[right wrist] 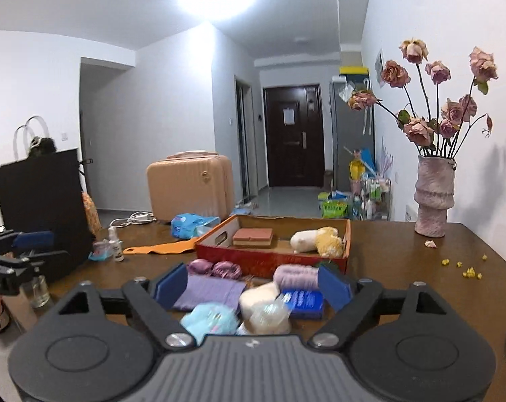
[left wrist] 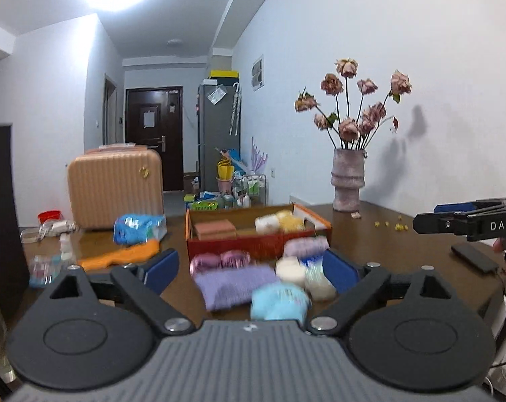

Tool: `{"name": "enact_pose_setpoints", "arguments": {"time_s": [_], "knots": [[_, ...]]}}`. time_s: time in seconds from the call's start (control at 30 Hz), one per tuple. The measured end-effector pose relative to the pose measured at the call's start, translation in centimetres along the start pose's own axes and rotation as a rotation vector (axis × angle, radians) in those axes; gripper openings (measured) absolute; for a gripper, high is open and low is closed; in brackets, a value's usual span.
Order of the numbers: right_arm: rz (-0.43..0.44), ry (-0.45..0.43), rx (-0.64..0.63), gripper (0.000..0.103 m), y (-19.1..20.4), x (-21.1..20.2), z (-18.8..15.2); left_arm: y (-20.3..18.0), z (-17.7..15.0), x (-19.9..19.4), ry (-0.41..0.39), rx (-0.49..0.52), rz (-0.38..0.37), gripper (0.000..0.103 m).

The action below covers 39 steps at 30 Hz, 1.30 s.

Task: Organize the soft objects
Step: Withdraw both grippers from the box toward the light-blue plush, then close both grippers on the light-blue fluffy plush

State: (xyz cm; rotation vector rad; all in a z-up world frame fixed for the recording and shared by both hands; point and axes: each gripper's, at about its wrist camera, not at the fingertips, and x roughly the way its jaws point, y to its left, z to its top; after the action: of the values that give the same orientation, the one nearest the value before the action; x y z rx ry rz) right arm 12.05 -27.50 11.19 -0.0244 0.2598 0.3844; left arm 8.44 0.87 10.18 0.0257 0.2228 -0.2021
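Both tools are spread wide and nothing is held. The left tool is aimed over a heap of soft things near the tabletop's front edge: a purple knitted cloth, a light blue puff, cream balls and two shiny pink rolls. The right tool is aimed over the same heap, with a pale purple roll and a blue packet close to its right finger. Just behind the heap stands the open cardboard box, with brown pads and a white and yellow plush already inside. Further back on the tabletop a vase of dried roses is seen.

The heap is packed tightly, so two pieces could be pinched together, or a neighbour dragged off the front edge. The view is blurred, so a rushed closing could miss the target.
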Motion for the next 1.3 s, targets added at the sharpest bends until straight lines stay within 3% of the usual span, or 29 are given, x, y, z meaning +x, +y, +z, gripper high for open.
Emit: {"name": "enact_pose_setpoints", "arguments": {"time_s": [0.1, 0.2, 0.3, 0.43, 0.57, 0.97, 1.13, 1.3], "knots": [[-0.076, -0.045, 0.004, 0.087, 1.5, -1.2, -4.5, 0.1, -2.8, -0.5, 0.054, -0.039, -0.031, 0.098], [-0.085, -0.026, 0.03, 0.087, 1.9, -1.3, -7.2, 0.2, -4.1, 0.6, 0.114, -0.034, -0.033, 0.098], [-0.092, -0.009, 0.002, 0.088, 2.1, -0.6, -7.8, 0.4, -4.2, 2.2, 0.132, -0.048, -0.053, 0.098], [-0.086, 0.023, 0.083, 0.089, 1.0, 2.0, -7.6, 0.6, -4.5, 5.5, 0.178, -0.087, -0.086, 0.097], [-0.025, 0.097, 0.139, 0.076, 0.5, 5.7, -8.1, 1.9, -4.8, 10.1, 0.254, -0.159, -0.138, 0.088], [0.083, 0.239, 0.298, 0.076, 0.1, 17.1, -8.0, 6.0, -5.0, 23.0, 0.44, -0.363, -0.305, 0.058], [0.099, 0.275, 0.317, 0.049, -0.2, 19.7, -8.0, 6.8, -6.2, 25.4, 0.497, -0.442, -0.381, 0.032], [0.12, 0.297, 0.337, 0.044, -0.8, 20.6, -8.0, 7.2, -6.7, 25.8, 0.497, -0.478, -0.393, 0.031]]}}
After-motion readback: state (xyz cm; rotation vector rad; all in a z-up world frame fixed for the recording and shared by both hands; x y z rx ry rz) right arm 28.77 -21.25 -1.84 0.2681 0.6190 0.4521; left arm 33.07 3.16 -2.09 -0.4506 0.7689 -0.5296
